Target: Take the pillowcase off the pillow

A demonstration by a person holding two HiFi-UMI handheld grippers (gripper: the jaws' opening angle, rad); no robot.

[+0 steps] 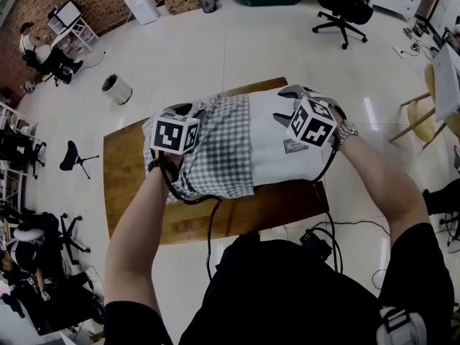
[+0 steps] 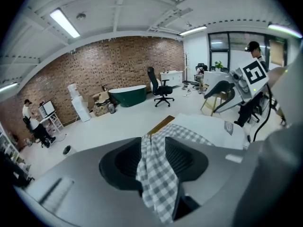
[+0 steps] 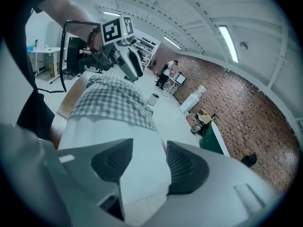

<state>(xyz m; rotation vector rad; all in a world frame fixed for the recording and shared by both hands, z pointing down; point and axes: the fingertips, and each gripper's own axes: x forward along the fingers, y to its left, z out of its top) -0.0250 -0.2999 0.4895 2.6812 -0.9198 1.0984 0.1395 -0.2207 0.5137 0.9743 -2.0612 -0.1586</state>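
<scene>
Black-shirted, the person (image 1: 287, 293) leans over a brown wooden table (image 1: 129, 185) with a grey two-jaw gripper in each hand. Over the table, the left gripper (image 2: 154, 143) has its ribbed pads (image 2: 184, 157) pinched on a bunched fold of the grey-and-white checked cloth pillowcase (image 1: 219, 146), which hangs through the narrow gap between them. The right gripper (image 3: 149, 144) clamps its pads (image 3: 187, 167) on the bare end of the white rectangular pillow (image 1: 272, 164). The pillow stretches across the table's far half; whether it rests on the wood I cannot tell. Its left part is sheathed in the pillowcase, and its right part is out and shows a small label (image 1: 295, 146). Around the table spreads a glossy white floor (image 1: 215, 49). A white cylindrical bin (image 1: 116, 88) stands beyond the table's far left corner and a black swivel chair (image 1: 343, 9) well beyond its far right. A dark green tub (image 2: 128, 94) sits against the red brick wall (image 2: 104, 65) farther off.
</scene>
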